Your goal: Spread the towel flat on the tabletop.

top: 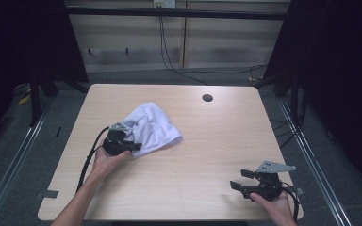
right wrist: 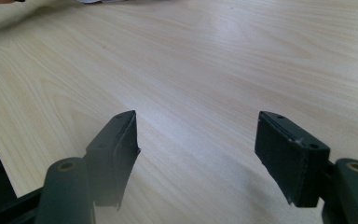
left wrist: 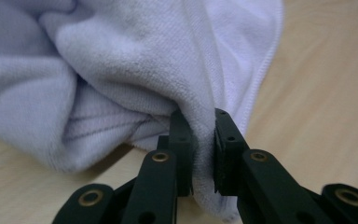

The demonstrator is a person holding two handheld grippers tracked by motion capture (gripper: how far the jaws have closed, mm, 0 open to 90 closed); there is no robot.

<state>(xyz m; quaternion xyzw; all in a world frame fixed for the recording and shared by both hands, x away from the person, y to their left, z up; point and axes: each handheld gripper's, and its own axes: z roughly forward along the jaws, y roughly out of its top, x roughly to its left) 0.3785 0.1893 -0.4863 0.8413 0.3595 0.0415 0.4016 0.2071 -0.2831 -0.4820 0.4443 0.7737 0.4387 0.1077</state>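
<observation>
The left gripper (left wrist: 204, 140) pinches a fold of the white towel (left wrist: 121, 70) between its two black jaws; the bunched cloth spreads beyond the fingertips over the wooden table (left wrist: 326, 84).

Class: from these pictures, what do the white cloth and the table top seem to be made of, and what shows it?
Cloth: soft terry or microfibre, by its fuzzy nap, limp folds and stitched hem.
Table: pale wood-grain surface, likely laminate; streaky printed-looking grain and a faint sheen suggest it, though real veneer is possible.

Towel (left wrist: 121, 70) cut off top and left
</observation>
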